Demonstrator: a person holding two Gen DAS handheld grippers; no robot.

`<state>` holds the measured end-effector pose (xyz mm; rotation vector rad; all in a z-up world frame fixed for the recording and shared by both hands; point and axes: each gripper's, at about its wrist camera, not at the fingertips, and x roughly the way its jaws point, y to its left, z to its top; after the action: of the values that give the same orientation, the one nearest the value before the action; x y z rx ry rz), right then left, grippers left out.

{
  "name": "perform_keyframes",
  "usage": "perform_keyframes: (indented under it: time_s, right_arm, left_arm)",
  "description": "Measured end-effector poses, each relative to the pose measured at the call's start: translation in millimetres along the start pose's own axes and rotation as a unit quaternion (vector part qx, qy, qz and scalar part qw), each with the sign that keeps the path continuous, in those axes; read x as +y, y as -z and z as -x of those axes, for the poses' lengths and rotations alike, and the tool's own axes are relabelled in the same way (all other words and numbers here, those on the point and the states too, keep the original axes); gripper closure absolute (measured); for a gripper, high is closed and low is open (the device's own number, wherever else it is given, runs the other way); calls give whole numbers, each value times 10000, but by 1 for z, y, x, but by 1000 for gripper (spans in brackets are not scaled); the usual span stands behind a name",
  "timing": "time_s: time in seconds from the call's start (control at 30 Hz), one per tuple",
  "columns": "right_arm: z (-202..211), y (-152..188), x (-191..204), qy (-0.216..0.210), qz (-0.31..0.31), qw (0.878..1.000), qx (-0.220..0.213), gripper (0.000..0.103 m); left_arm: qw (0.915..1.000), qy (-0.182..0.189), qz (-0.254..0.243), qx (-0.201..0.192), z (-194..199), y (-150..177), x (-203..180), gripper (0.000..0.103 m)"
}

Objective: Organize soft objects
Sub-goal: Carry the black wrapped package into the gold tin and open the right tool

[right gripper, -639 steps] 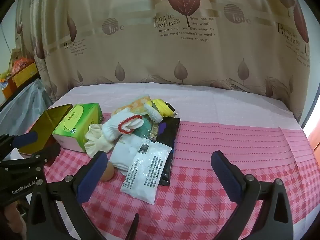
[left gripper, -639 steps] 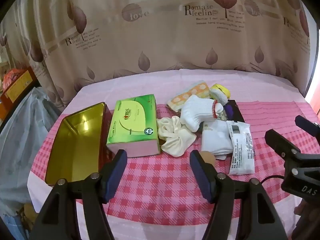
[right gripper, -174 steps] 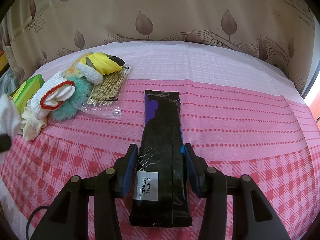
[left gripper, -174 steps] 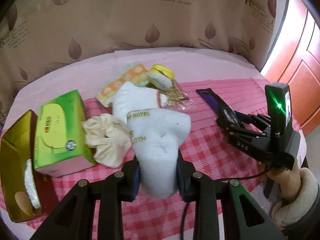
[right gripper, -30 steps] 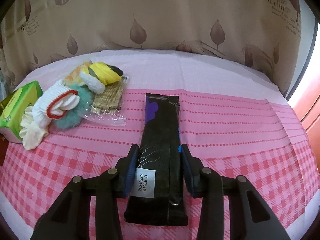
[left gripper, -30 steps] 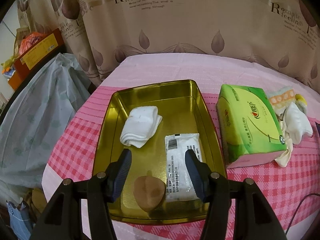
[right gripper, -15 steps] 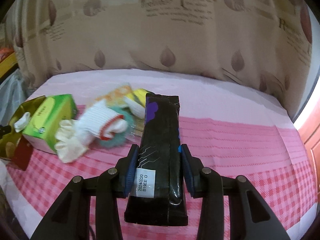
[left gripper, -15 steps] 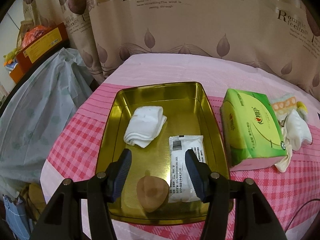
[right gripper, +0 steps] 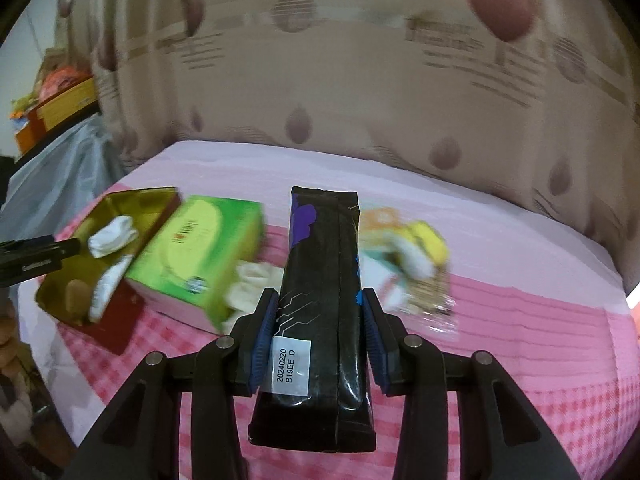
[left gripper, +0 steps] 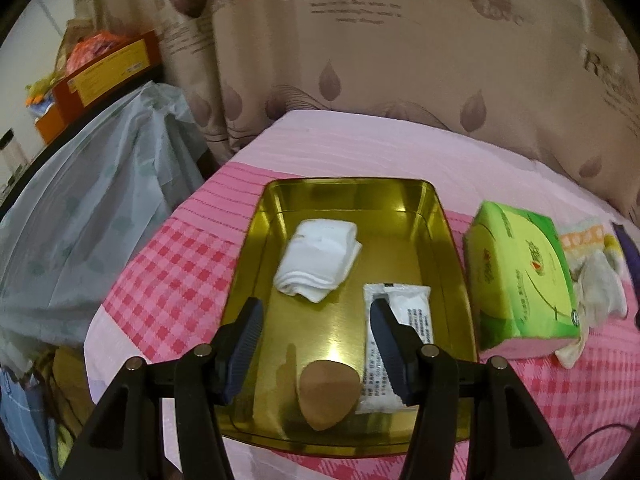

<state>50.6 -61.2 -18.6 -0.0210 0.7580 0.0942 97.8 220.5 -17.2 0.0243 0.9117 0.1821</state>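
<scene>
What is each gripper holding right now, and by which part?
Right gripper clamps the black packet by its long sides near the labelled end. Left gripper holds nothing, open over the gold tin.

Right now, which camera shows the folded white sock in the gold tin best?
The left wrist view. It looks straight down into the gold tin, so the whole sock is sharp, lying behind the open left gripper. In the right wrist view the sock is only a small, blurred white shape at the far left.
</scene>
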Motion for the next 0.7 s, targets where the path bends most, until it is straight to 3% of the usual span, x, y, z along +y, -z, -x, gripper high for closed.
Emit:
perform_keyframes:
  time_s: [0.37, 0.57, 0.7]
  right_arm:
    - [-26, -26, 105, -896, 656, 9938, 50, 65]
    - [-48, -37, 155, -1328, 863, 9871, 218, 65]
    - [-63, -39, 185, -1534, 993, 9826, 336, 65]
  left_arm:
    - [9944, -366, 991, 59, -3, -5, 45, 46]
    - [9911, -569, 1203, 68, -4, -5, 57, 46]
    - [9901, -451, 1328, 43, -4, -5, 62, 46]
